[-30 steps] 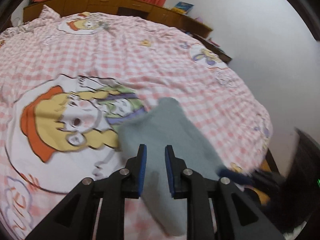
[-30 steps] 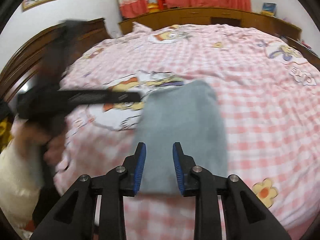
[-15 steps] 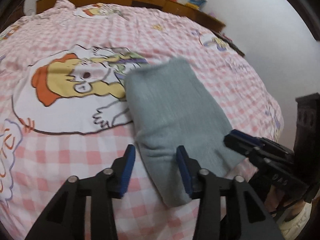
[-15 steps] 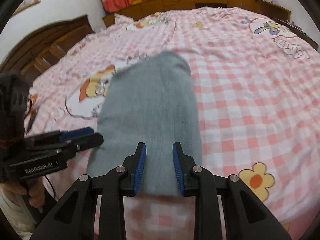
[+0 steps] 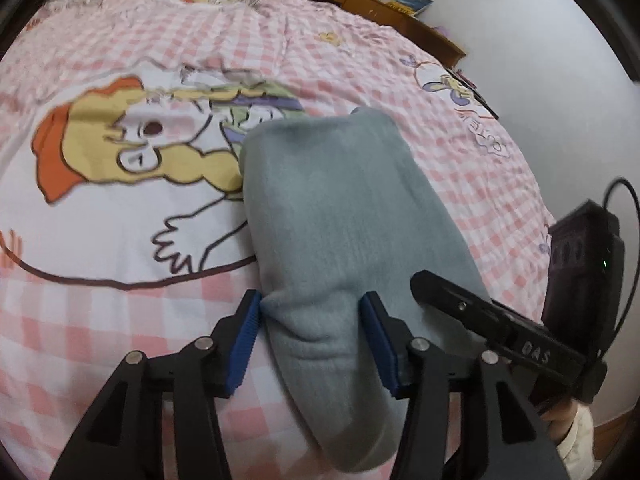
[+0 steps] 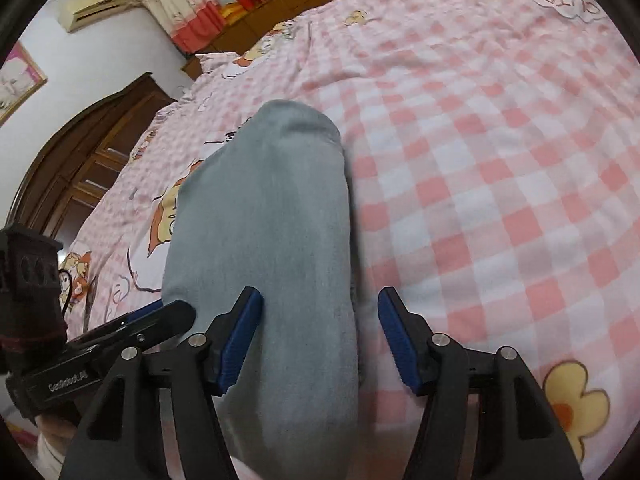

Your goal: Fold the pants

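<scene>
The pants (image 5: 344, 216) are grey-blue, of a soft, fleecy-looking cloth with faint lengthwise ribs, and lie folded into one long, narrow bundle. In the left wrist view the bundle runs from a rounded, doubled-over end at about 12 o'clock down to a bulging, slightly wrinkled end at 6 o'clock. In the right wrist view the same bundle (image 6: 272, 216) stretches from 12 o'clock toward 6 o'clock, lying flat, its sides roughly straight and its surface mostly smooth.

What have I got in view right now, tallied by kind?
Grey pants: 1
Grippers: 2, the left gripper and the right gripper
Pink checked bedspread: 1
Wooden headboard: 1
Total: 5
</scene>
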The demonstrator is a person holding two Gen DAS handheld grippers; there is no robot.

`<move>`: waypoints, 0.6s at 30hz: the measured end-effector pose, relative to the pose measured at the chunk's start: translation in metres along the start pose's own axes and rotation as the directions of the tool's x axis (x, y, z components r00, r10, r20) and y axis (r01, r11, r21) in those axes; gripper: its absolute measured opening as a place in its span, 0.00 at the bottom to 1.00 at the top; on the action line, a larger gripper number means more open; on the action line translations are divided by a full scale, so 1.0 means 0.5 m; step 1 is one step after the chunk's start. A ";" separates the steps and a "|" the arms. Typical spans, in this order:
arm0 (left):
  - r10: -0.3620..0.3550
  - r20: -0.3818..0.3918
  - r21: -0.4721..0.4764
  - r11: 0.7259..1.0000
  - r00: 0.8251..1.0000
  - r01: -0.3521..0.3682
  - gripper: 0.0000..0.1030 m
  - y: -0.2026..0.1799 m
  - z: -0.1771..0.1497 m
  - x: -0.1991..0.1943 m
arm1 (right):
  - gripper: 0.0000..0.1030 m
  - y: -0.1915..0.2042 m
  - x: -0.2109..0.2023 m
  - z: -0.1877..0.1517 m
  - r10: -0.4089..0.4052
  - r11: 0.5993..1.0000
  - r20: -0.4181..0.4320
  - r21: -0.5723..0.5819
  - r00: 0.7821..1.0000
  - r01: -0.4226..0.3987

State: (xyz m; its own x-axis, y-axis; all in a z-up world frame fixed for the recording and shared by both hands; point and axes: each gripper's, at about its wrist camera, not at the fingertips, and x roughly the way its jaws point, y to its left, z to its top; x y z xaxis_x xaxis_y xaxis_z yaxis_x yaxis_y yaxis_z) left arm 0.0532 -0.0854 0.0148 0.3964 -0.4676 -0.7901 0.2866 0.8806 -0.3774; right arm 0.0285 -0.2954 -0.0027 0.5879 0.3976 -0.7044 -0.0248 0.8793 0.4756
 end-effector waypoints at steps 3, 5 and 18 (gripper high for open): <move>-0.004 0.011 0.003 1.000 1.000 0.004 0.47 -0.006 -0.001 0.007 | 0.43 0.002 0.002 -0.003 0.027 0.999 0.011 -0.025 1.000 -0.027; 0.006 0.024 0.031 0.999 1.000 -0.007 0.40 -0.016 -0.002 0.002 | 0.36 0.008 -0.003 -0.004 0.032 0.999 0.031 -0.028 0.999 -0.031; 0.031 0.165 0.110 0.993 0.986 -0.049 0.31 0.017 0.025 -0.164 | 0.25 0.122 -0.069 -0.006 0.148 0.986 0.157 -0.106 0.976 -0.133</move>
State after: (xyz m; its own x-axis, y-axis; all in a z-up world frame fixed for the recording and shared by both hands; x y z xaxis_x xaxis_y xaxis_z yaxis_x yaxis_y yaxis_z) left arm 0.0340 -0.0404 0.0824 0.5432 -0.4467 -0.7109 0.3607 0.8887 -0.2829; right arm 0.0041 -0.2548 0.0490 0.6973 0.4775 -0.5346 -0.1879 0.8415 0.5066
